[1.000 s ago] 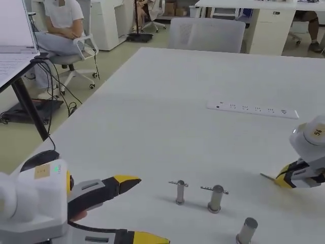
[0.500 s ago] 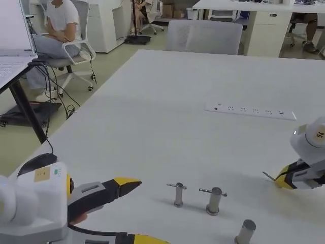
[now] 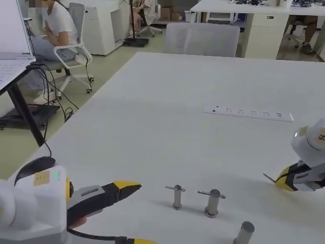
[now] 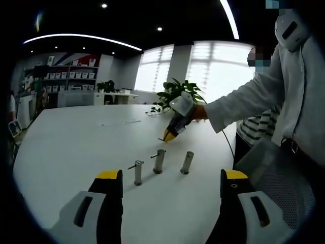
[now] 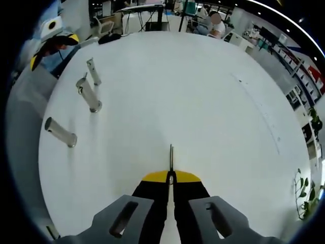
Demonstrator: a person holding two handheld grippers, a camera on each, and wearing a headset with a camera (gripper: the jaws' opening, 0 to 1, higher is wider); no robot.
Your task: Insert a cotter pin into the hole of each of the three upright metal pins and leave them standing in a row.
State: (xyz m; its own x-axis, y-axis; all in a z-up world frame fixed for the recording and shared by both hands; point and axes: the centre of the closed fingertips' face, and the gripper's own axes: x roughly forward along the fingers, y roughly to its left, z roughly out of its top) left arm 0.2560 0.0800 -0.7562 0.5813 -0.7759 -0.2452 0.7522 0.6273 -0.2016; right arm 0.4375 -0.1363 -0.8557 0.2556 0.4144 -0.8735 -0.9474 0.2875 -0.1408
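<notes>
Right gripper view: right gripper (image 5: 171, 174) pinches a thin metal cotter pin (image 5: 171, 155).

In the head view the three upright pins (image 3: 212, 202) crowd the table (image 3: 152, 127) at 6 o'clock, the power strip (image 3: 248, 113) bars 1 o'clock, and bare tabletop lies open between them.

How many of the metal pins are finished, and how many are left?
Two look done: the leftmost pin and middle pin carry inserted cotter pins. In hand: the right hand-held gripper pinches a spare cotter pin. Left to do: the bare pin needs it.
</notes>
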